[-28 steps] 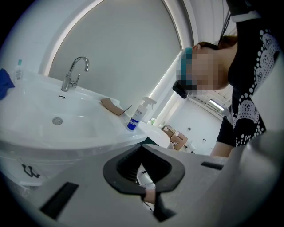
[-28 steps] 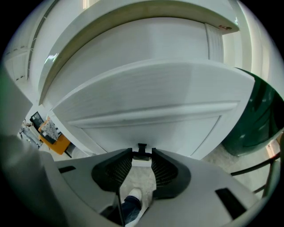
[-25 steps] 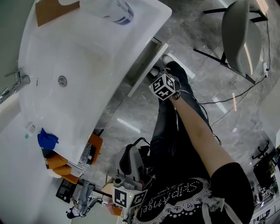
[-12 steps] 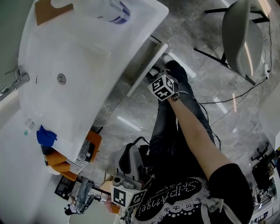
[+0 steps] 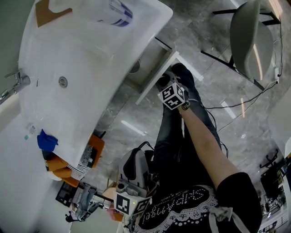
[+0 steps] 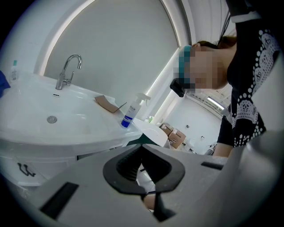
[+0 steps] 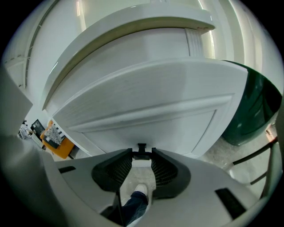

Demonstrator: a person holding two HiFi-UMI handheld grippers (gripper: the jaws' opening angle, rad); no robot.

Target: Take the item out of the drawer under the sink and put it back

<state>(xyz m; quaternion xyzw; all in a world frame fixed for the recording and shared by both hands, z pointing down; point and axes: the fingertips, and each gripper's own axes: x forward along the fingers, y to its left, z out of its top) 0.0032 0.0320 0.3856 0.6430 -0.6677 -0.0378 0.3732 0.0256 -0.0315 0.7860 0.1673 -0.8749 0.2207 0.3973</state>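
Observation:
The white drawer [image 5: 157, 76] under the sink [image 5: 68, 59] stands partly pulled out, and a dark round shape [image 5: 135, 67] shows inside it. My right gripper [image 7: 142, 154] is shut on the small black handle at the lower edge of the drawer front [image 7: 146, 106]. In the head view its marker cube [image 5: 173, 96] sits just outside the drawer front. My left gripper [image 6: 141, 146] is held low by the person's waist, jaws shut on nothing, and faces the sink; its marker cube [image 5: 132, 205] shows at the head view's bottom.
On the sink are a faucet [image 5: 16, 84], a spray bottle [image 5: 116, 9], a cardboard piece [image 5: 50, 10] and a blue cloth [image 5: 47, 140]. An orange box [image 5: 93, 152] sits beside the cabinet, a dark green bin [image 7: 253, 111] on its other side. A chair [image 5: 248, 36] and cables are on the floor.
The right gripper has drawn back toward the person with the handle, and the drawer has slid further out, so its inside now shows. The left gripper has stayed put.

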